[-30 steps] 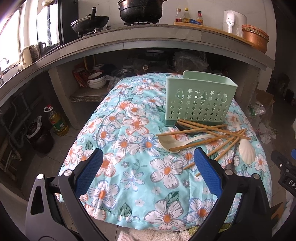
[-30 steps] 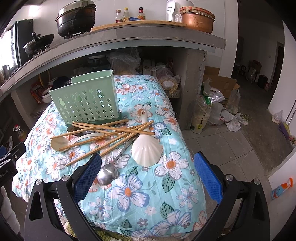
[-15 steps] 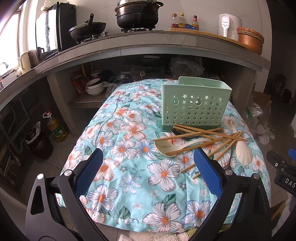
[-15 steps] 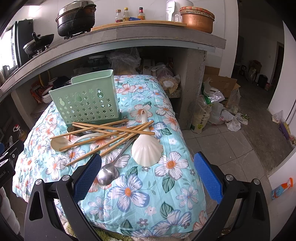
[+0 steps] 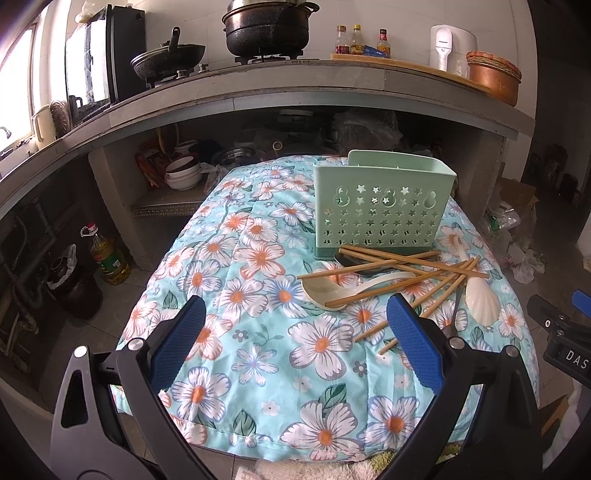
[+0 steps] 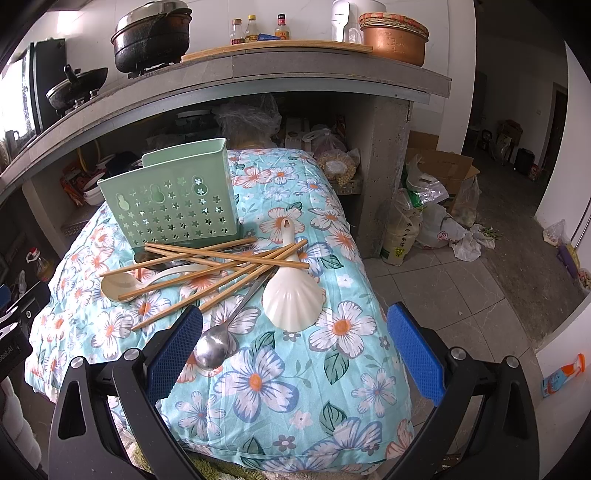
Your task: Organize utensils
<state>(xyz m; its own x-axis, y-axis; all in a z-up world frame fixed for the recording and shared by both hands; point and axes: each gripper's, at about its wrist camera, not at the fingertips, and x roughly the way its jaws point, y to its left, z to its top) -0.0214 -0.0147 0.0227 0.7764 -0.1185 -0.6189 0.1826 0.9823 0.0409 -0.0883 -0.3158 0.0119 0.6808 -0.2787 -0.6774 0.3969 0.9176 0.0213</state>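
A green perforated utensil holder (image 5: pixel 382 206) (image 6: pixel 173 201) stands upright on the floral-covered table (image 5: pixel 258 332) (image 6: pixel 280 384). In front of it lies a pile: several wooden chopsticks (image 5: pixel 410 273) (image 6: pixel 221 264), a cream soup spoon (image 5: pixel 332 290) (image 6: pixel 122 284), a white shell-shaped rice paddle (image 5: pixel 480 299) (image 6: pixel 293 295) and a steel spoon (image 6: pixel 214 347). My left gripper (image 5: pixel 295 343) is open and empty, near the table's front, left of the pile. My right gripper (image 6: pixel 295 350) is open and empty, above the steel spoon and the paddle.
A concrete counter (image 5: pixel 295 92) behind the table carries a pot (image 5: pixel 267 27), a wok (image 5: pixel 168 62), bottles and a copper bowl (image 6: pixel 393 38). Bowls (image 5: pixel 183 175) sit under it. An oil bottle (image 5: pixel 109 258) stands on the floor at left; bags and a box (image 6: pixel 439 177) at right.
The left gripper has pulled back and tilted up a little, so the table and holder sit lower and smaller in its view. The right gripper has stayed still. Both remain open.
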